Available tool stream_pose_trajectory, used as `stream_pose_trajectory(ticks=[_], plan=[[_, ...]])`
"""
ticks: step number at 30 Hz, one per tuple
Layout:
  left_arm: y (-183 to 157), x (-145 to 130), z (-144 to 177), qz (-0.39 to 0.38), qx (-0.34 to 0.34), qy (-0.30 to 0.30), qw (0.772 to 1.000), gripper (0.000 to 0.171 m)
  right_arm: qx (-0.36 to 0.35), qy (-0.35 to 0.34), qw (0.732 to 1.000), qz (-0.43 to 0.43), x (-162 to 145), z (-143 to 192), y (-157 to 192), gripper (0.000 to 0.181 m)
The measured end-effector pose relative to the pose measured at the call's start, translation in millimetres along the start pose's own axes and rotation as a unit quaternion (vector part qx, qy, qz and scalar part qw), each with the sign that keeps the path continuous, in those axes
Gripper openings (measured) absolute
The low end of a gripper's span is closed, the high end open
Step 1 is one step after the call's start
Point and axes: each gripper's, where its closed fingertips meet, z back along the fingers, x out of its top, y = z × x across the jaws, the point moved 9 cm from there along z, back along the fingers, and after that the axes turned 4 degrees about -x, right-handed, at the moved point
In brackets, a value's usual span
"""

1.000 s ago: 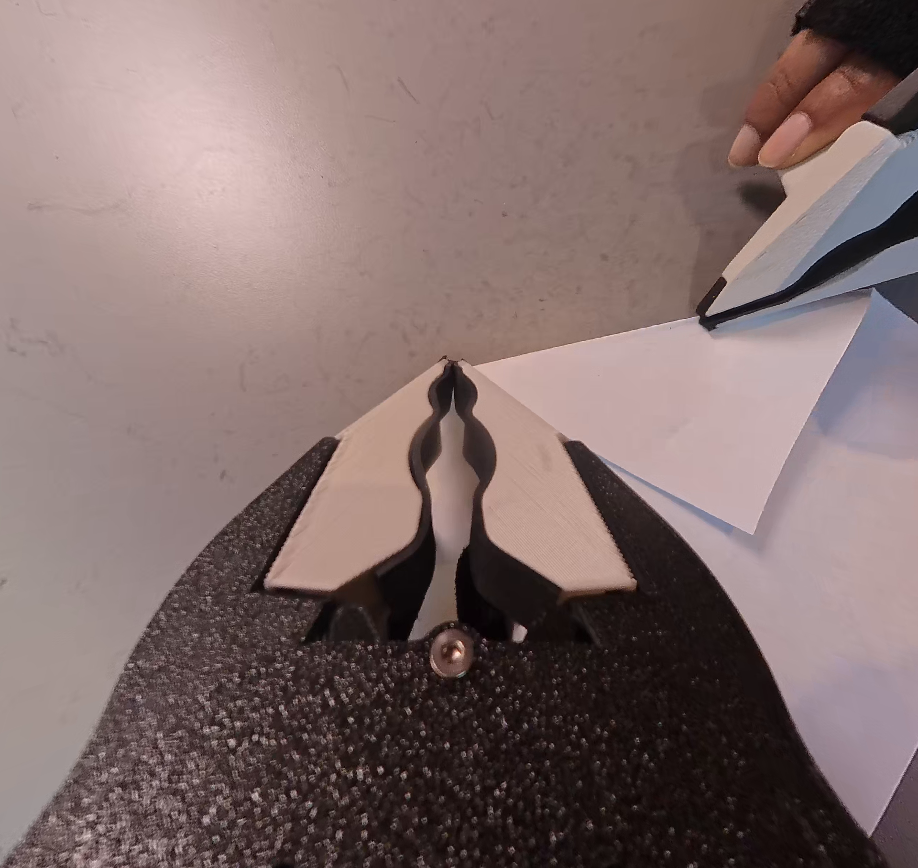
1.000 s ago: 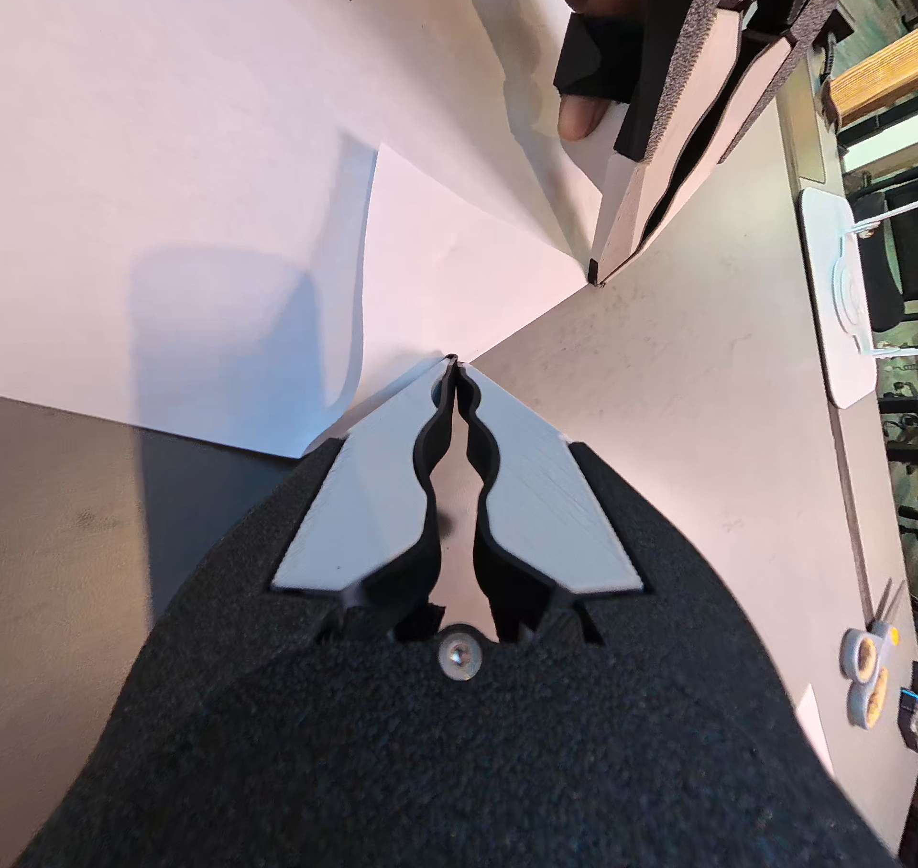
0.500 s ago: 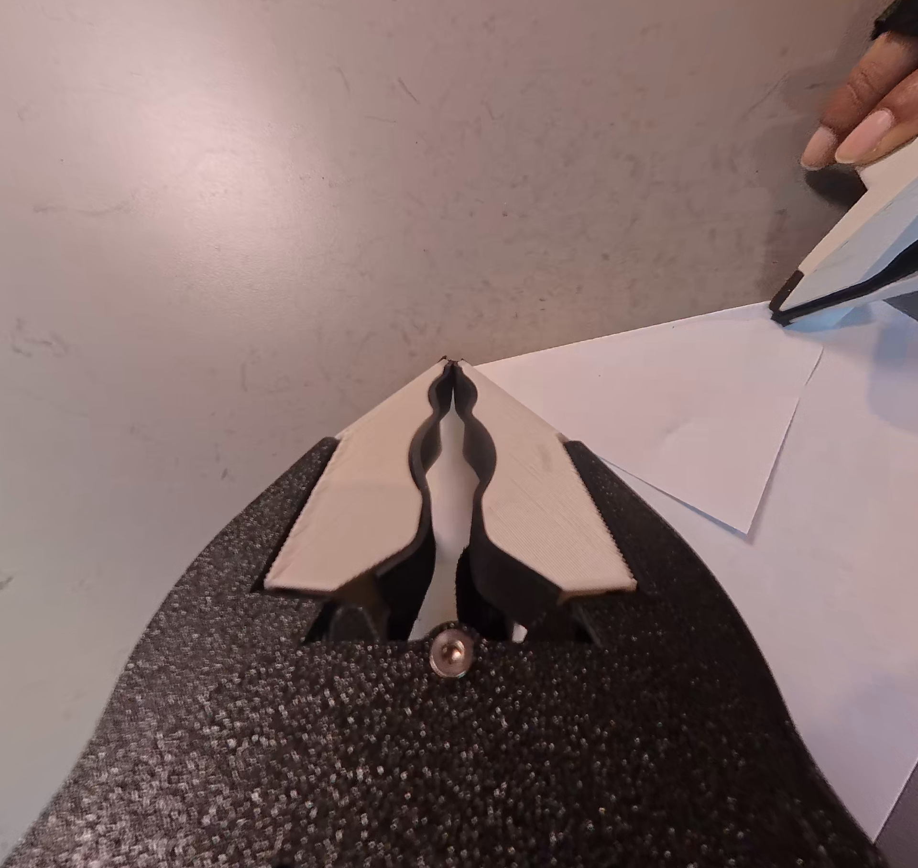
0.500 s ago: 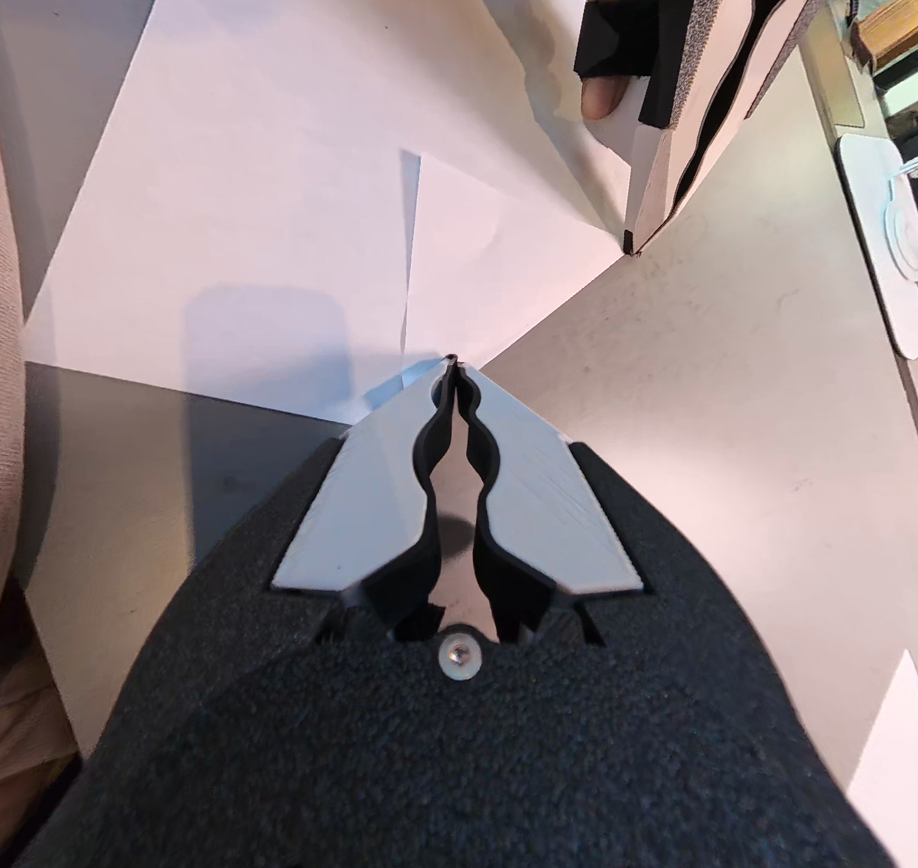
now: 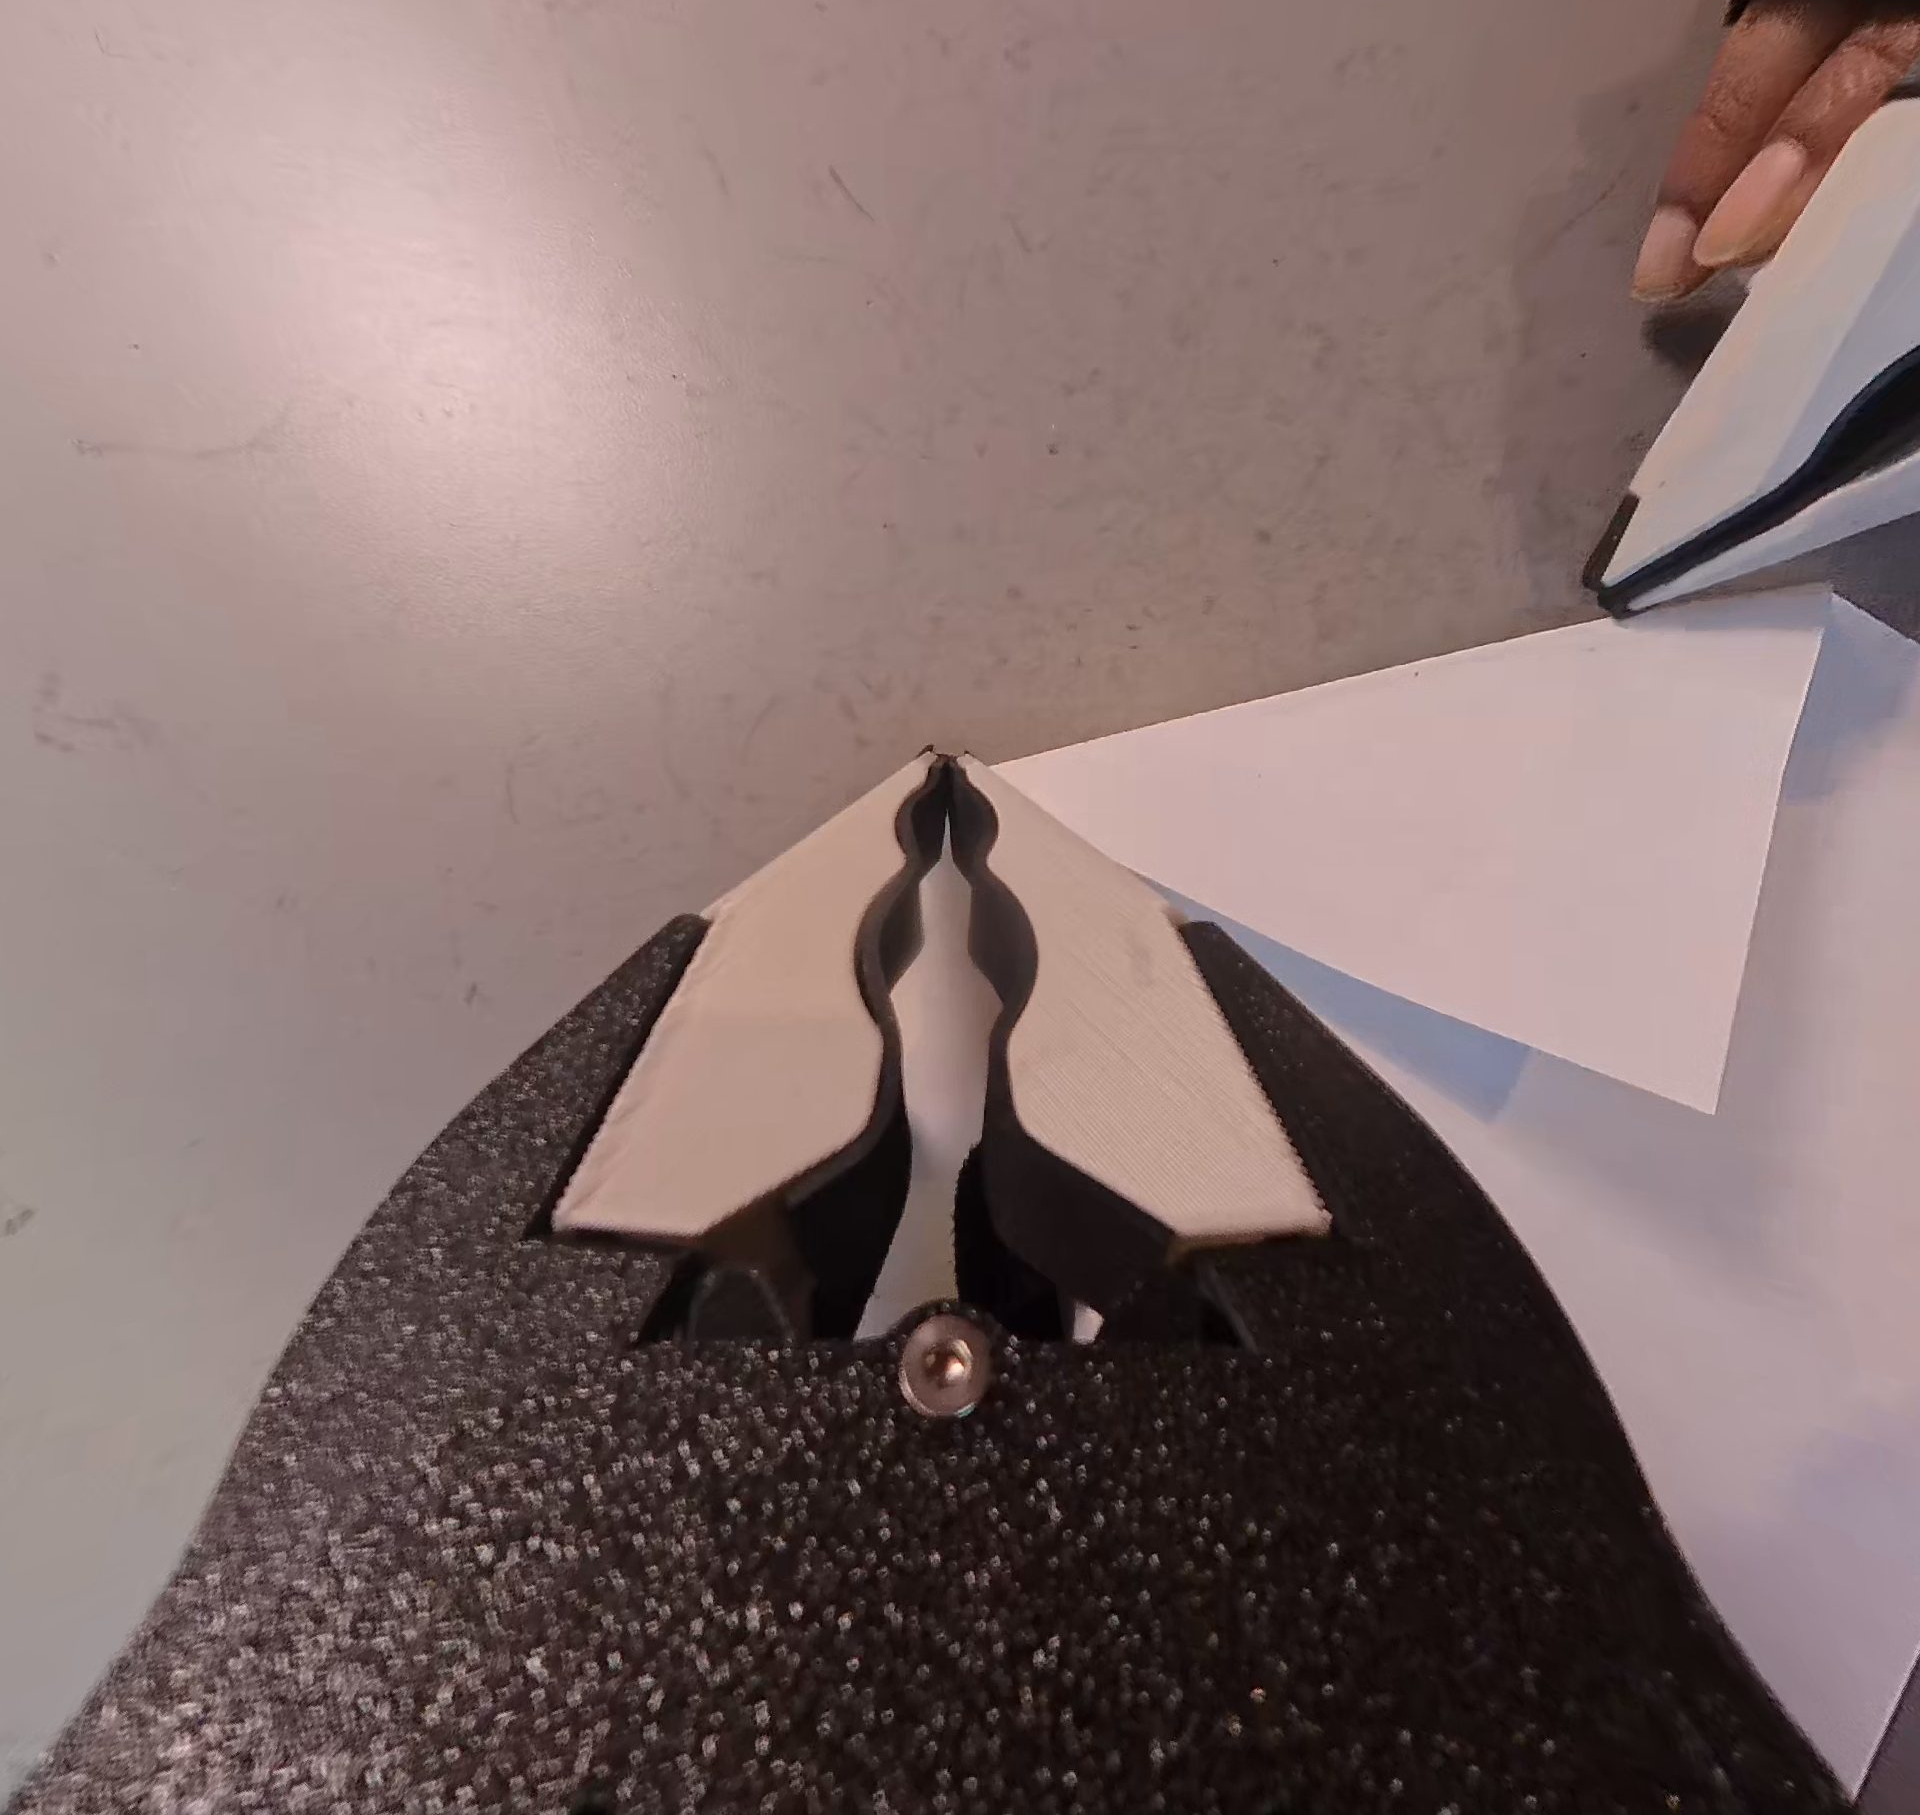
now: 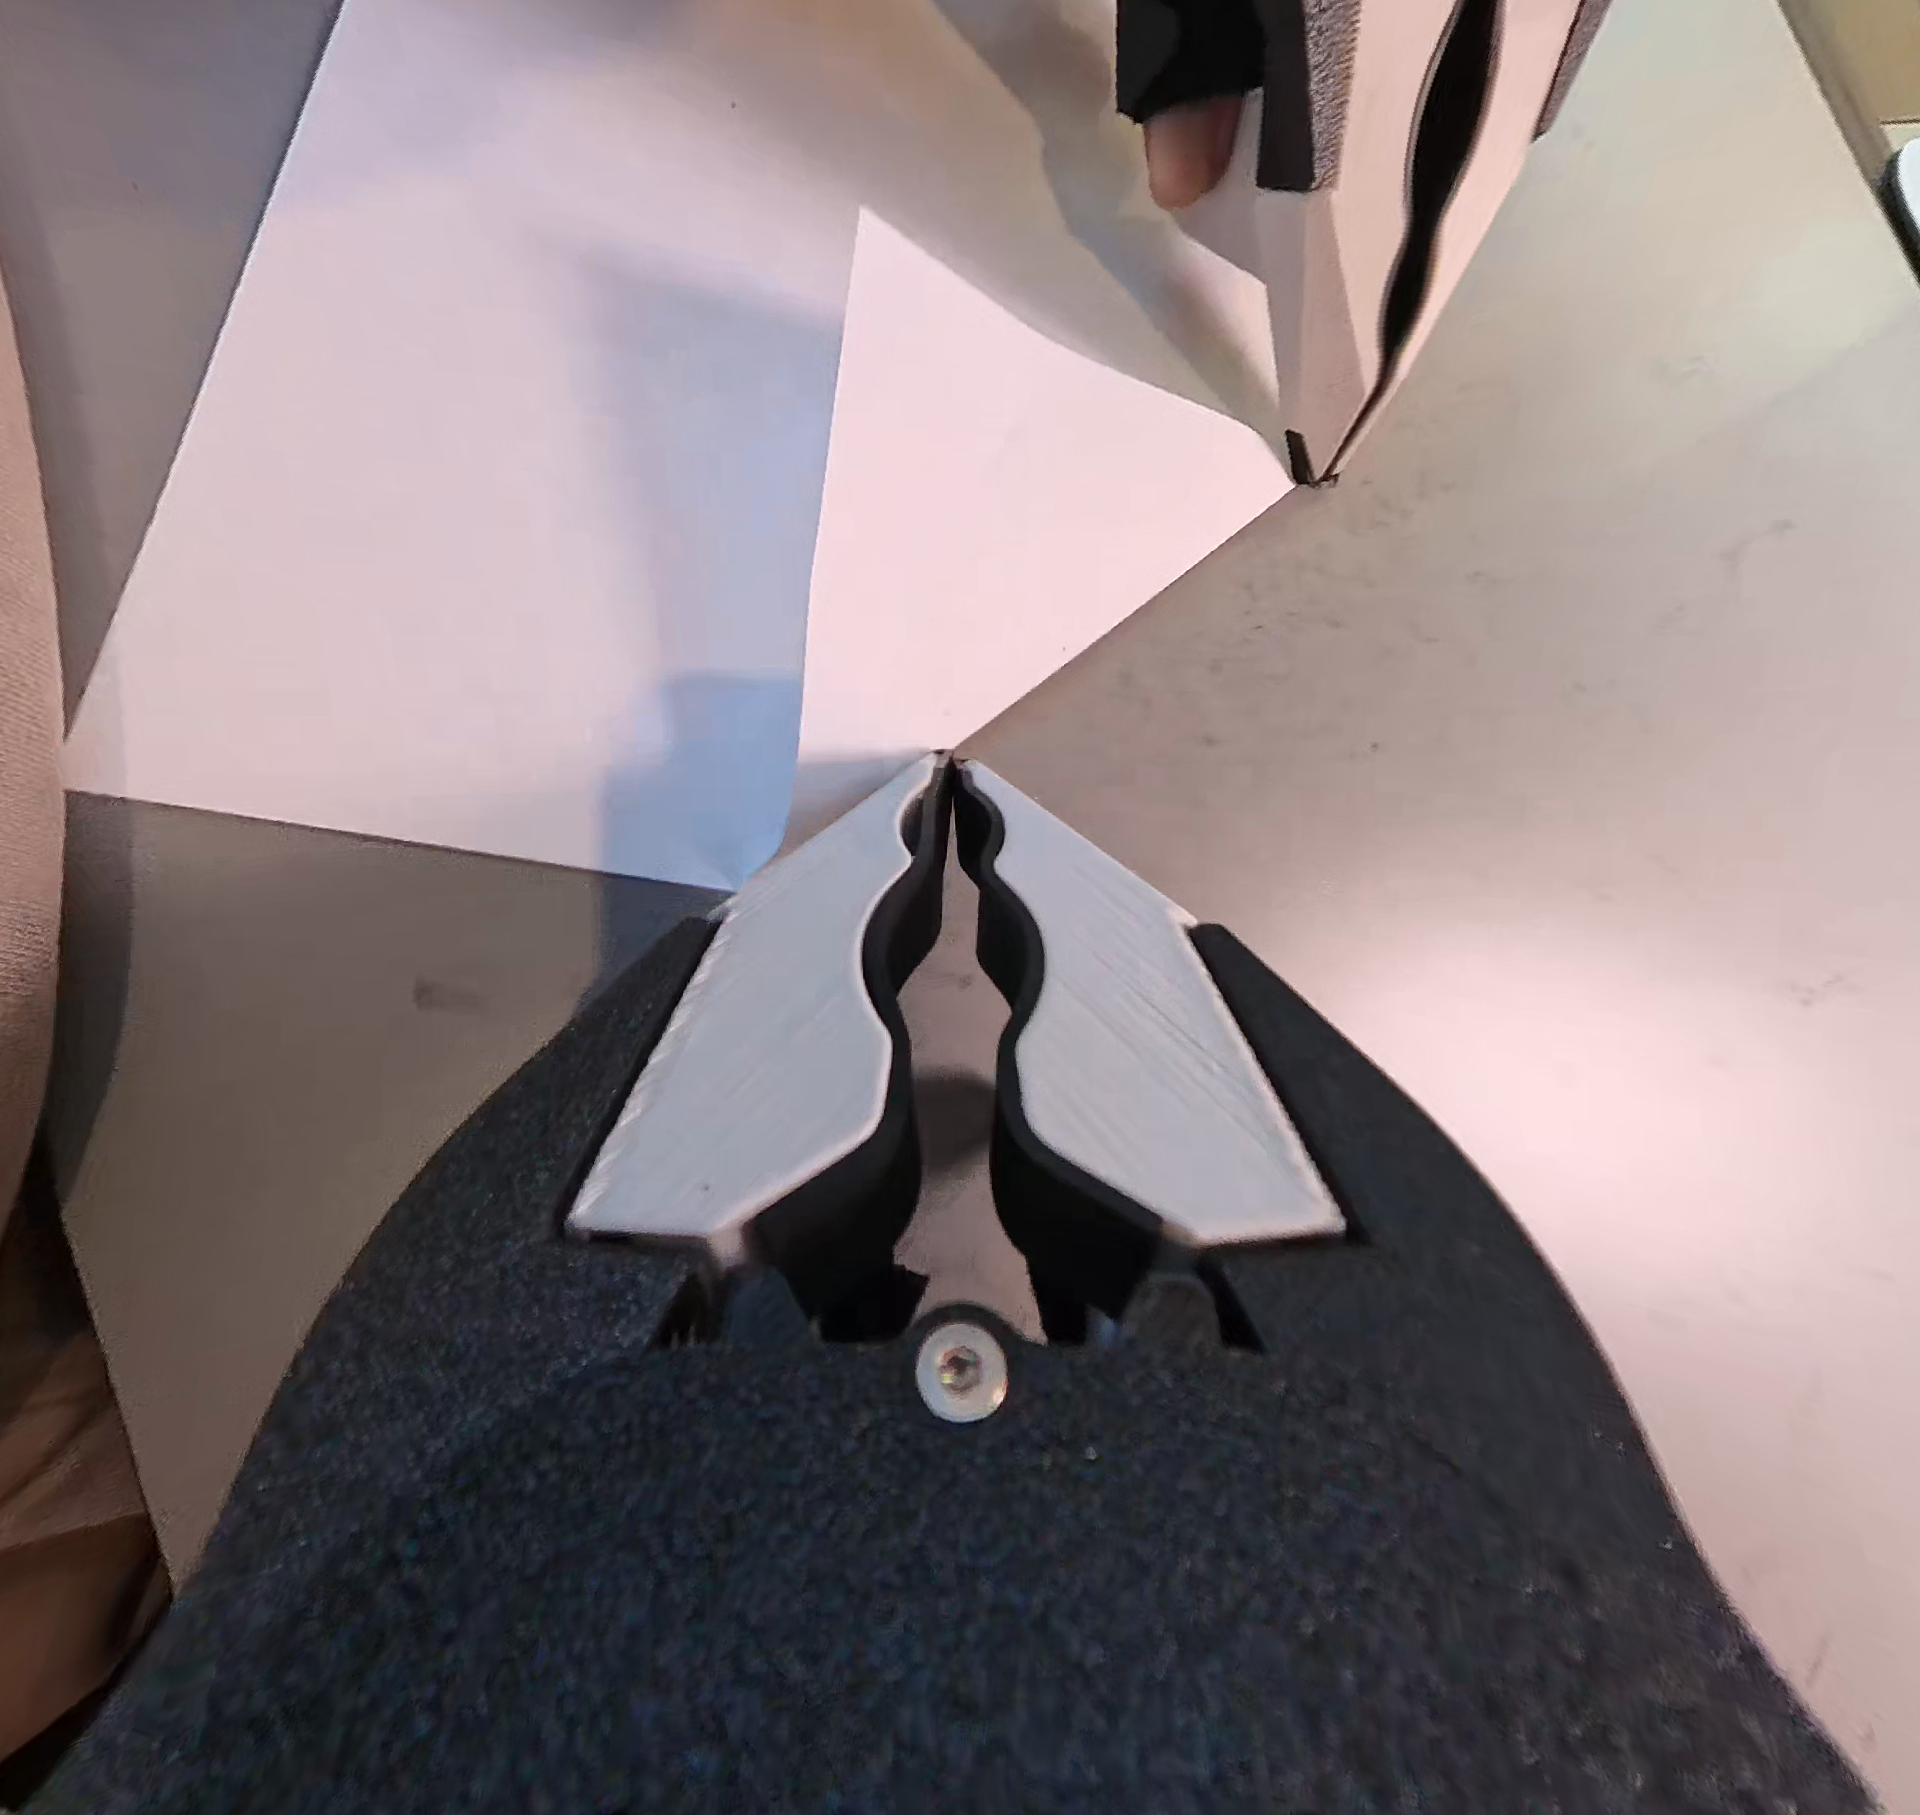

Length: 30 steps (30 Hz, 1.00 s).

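A white sheet of paper (image 5: 1662, 1350) lies on the grey table (image 5: 520, 311) with one corner folded over into a triangular flap (image 5: 1455, 851). My left gripper (image 5: 943, 755) is shut, with its tips at one end of the fold line and the paper under its fingers. My right gripper (image 6: 943, 757) is shut, with its tips on the table at the other end of the fold. The right wrist view shows the flap (image 6: 1018, 518), the sheet (image 6: 468, 518) and my left gripper (image 6: 1309, 466). The left wrist view shows my right gripper (image 5: 1610, 581).
A hand (image 5: 1745, 176) holds the right gripper, and a finger (image 6: 1195, 155) shows beside the left one. Bare grey table (image 6: 1455, 830) lies beyond the fold. The table's near edge and a person's clothing (image 6: 21, 830) are at the left of the right wrist view. One gripper's finger ends stand about 12 centimetres off the other's.
My right gripper has slid along the fold line, away from my left gripper. The folded flap lies flatter now. My left gripper has stayed in place.
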Motion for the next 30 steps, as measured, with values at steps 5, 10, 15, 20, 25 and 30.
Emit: stream_pose_trajectory(ticks=[5, 10, 15, 20, 25, 30], plan=[[0, 0, 0, 0.001, 0.003, 0.001, 1.0, 0.0, -0.03, 0.009, 0.997, 0.069, 3, 0, 8, 0.0], [-1, 0, 0, 0.001, 0.008, 0.002, 1.0, 0.0, -0.049, 0.025, 0.987, 0.153, 9, -3, 16, 0.0], [-1, 1, 0, 0.002, 0.009, 0.005, 1.0, 0.0, -0.062, 0.038, 0.974, 0.214, 12, -3, 22, 0.0], [-1, 0, 0, 0.005, 0.007, 0.002, 1.0, 0.0, -0.066, 0.039, 0.972, 0.221, 12, -1, 28, 0.0], [-2, 1, -1, 0.003, 0.011, 0.003, 1.0, 0.0, -0.076, 0.042, 0.969, 0.231, 13, 3, 37, 0.0], [-2, 2, -1, -0.002, 0.016, 0.008, 1.0, 0.0, -0.08, 0.057, 0.956, 0.276, 16, 5, 46, 0.0]])
